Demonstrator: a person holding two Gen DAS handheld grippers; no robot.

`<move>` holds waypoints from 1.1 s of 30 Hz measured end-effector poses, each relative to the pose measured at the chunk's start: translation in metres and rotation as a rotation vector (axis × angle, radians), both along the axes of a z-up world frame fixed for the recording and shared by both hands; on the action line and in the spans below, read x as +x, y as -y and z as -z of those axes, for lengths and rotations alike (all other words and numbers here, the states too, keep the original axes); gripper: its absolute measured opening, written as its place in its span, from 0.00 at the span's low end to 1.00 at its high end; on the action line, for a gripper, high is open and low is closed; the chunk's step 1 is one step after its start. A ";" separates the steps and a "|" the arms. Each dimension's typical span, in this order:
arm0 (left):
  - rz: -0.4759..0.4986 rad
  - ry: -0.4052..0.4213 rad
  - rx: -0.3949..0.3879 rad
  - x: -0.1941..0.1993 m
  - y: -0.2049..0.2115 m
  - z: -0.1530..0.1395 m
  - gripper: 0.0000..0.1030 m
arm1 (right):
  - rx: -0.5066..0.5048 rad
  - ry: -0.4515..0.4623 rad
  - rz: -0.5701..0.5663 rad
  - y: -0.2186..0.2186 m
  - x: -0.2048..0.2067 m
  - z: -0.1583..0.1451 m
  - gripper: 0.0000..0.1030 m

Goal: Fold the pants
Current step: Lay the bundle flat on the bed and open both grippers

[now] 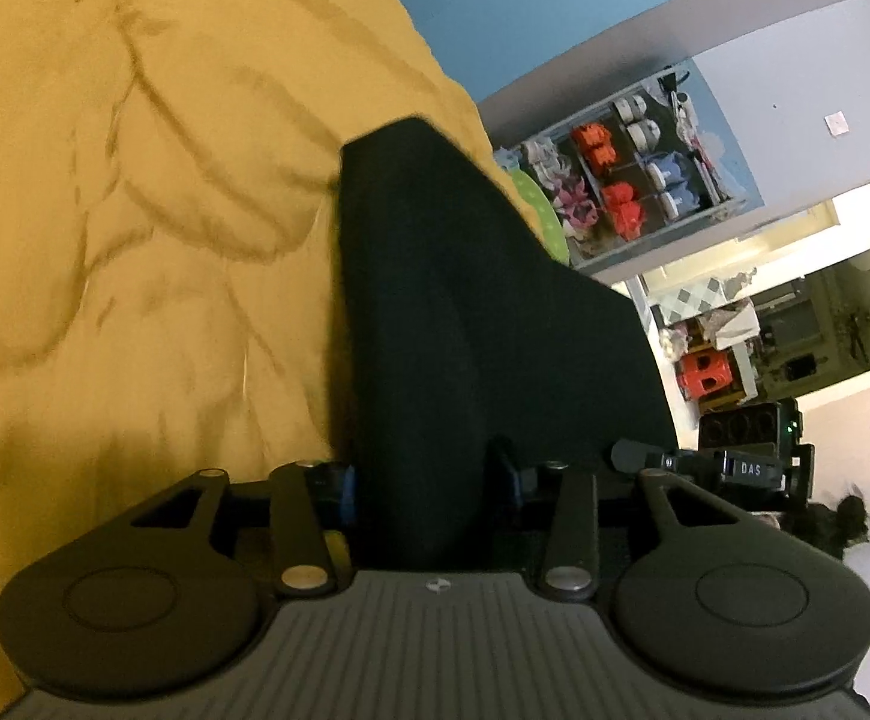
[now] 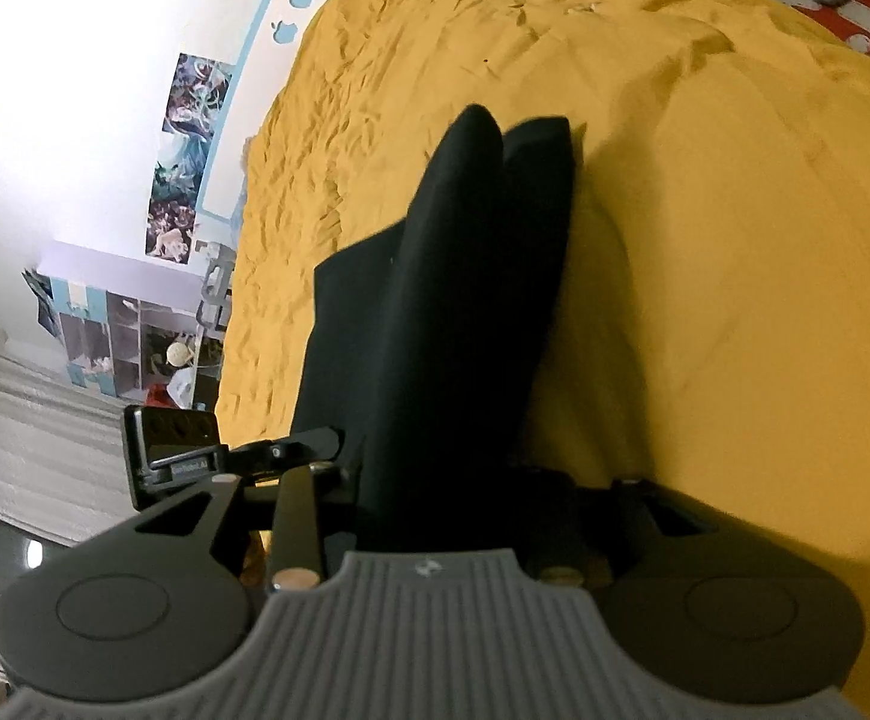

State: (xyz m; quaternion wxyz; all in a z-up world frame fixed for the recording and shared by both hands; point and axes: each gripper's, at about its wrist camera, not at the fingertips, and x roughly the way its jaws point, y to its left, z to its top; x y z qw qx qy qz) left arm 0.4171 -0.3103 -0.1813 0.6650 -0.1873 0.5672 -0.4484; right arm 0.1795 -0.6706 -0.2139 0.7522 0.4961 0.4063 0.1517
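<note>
The black pants (image 1: 459,312) hang from both grippers over a yellow bedspread (image 1: 135,210). My left gripper (image 1: 429,492) is shut on the pants' edge, and the cloth stretches away from it up the middle of the left wrist view. My right gripper (image 2: 435,498) is shut on the pants (image 2: 459,300) too, and two layers or legs run away from it toward the bed's far side. The fingertips of both grippers are hidden in the dark cloth. The other gripper's body shows at the right in the left wrist view (image 1: 747,450) and at the left in the right wrist view (image 2: 177,450).
The yellow bedspread (image 2: 705,240) fills most of both views. A shelf unit with orange and white items (image 1: 627,180) stands by a blue wall. A doorway (image 1: 795,330) opens to another room. Posters (image 2: 189,150) hang on the wall, with curtains (image 2: 15,450) lower left.
</note>
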 end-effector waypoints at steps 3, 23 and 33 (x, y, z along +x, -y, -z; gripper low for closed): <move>0.006 -0.007 0.003 -0.013 -0.011 0.002 0.46 | -0.008 -0.016 -0.004 -0.006 -0.011 -0.004 0.31; 0.021 0.037 0.167 -0.085 -0.036 -0.046 0.46 | -0.269 -0.165 0.019 -0.077 -0.096 -0.082 0.37; -0.041 0.389 0.369 -0.153 -0.024 -0.152 0.77 | -0.725 -0.043 0.059 -0.162 -0.111 -0.200 0.79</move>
